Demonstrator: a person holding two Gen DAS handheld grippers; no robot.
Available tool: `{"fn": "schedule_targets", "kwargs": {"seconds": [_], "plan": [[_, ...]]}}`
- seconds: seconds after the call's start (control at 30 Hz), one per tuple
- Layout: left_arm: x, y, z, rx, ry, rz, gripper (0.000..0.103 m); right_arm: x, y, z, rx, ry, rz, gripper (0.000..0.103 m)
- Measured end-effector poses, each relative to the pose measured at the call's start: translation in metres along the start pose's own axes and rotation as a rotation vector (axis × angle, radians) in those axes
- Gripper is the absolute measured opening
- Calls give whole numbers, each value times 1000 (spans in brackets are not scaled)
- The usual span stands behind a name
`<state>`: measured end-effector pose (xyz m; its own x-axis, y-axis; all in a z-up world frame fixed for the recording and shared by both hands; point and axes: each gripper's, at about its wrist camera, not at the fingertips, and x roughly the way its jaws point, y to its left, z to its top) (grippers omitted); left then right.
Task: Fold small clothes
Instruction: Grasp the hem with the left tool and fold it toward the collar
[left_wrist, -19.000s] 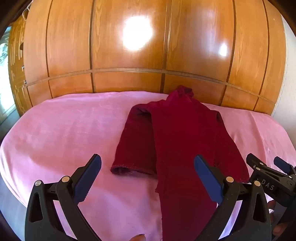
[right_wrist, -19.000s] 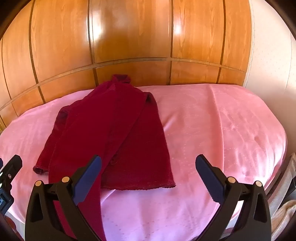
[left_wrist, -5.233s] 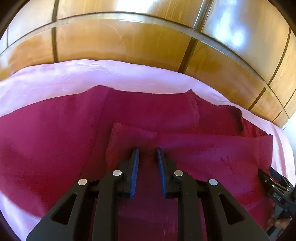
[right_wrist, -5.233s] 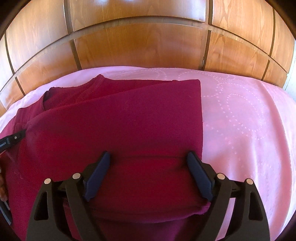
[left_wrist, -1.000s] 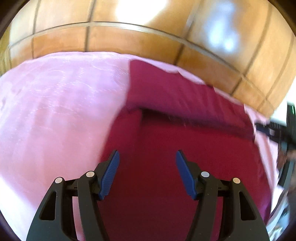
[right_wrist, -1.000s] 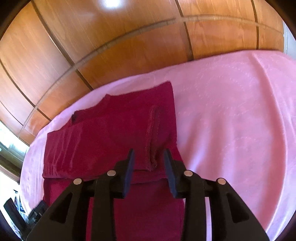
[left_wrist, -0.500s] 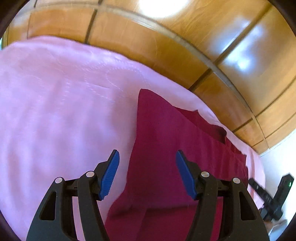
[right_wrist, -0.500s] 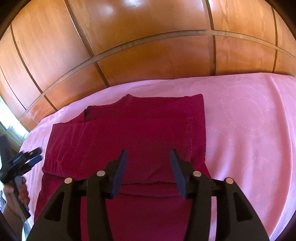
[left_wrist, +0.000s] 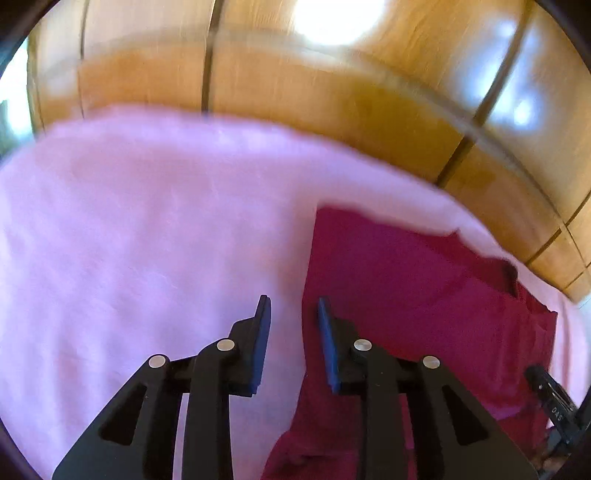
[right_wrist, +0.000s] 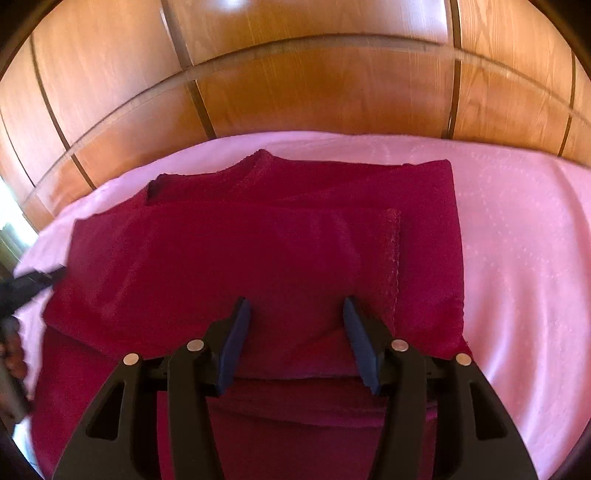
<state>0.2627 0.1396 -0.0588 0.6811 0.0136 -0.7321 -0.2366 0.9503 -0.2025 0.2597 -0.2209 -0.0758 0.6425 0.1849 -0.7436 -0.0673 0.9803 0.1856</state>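
Two fingers (right_wrist: 354, 332) straddle folded garment (right_wrist: 258, 251).

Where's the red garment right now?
The red garment lies folded on the pink bedspread near the wooden panels, centre in the right wrist view.

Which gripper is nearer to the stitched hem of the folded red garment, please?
Right. The right gripper is over the garment beside the hem; the left gripper, jaws closing, is at the opposite edge.
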Motion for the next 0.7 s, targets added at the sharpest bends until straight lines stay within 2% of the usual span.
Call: {"fn": "schedule_targets", "kwargs": {"seconds": [0.03,0.1,0.17,0.23,0.27,0.4,0.7], "plan": [[-11,-11,-3,45,-41,-3,25,0,0,0,4,-1,4,58],[-17,-25,-11,117,-44,-28,25,2,1,-1,-4,-3,17,65],[-11,-49,-23,224,-29,-33,25,4,7,-2,-34,-4,8,73],[4,-62,-34,274,14,-15,25,6,11,-4,-54,-8,-5,77],[16,-65,-41,279,42,4,26,6,11,-5,-55,-13,-4,78],[23,-67,-48,298,12,39,26,10,9,-7,-54,-18,5,81],[21,-66,-51,297,-7,37,26,14,9,-7,-72,-17,5,87]]}}
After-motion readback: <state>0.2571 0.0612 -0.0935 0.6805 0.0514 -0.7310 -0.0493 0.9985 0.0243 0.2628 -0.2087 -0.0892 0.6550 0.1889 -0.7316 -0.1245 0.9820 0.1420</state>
